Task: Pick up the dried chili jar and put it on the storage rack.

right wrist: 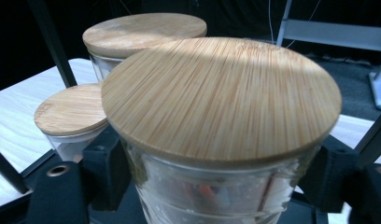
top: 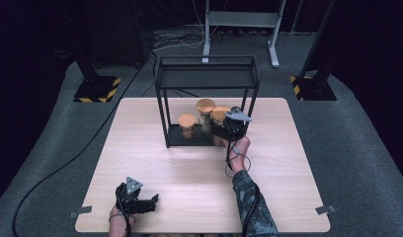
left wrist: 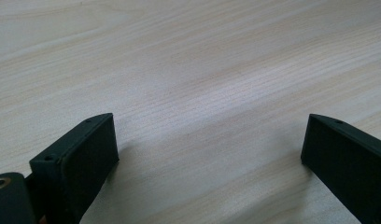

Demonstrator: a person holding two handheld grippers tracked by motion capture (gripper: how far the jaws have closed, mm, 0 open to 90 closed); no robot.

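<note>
Right hand-held gripper (right wrist: 216, 186) straddling glass jar with bamboo lid (right wrist: 221, 98), jaws flanking glass wall; grip looking slack, contact unclear. Jar sitting on bottom shelf of black metal rack (top: 207, 79) at tabletop's (top: 199, 173) far side, right of two other lidded jars (top: 197, 118). Advice: release fully, back out level, avoid rack post. Forearm reaching forward. Left hand-held gripper (top: 135, 200) resting near edge, jaws wide, empty.

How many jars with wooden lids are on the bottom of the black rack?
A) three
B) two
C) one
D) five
A: three glass jars sit on the bottom of the black rack: a short jar, a tall jar, and a near jar that stands between the right tongs.
</note>
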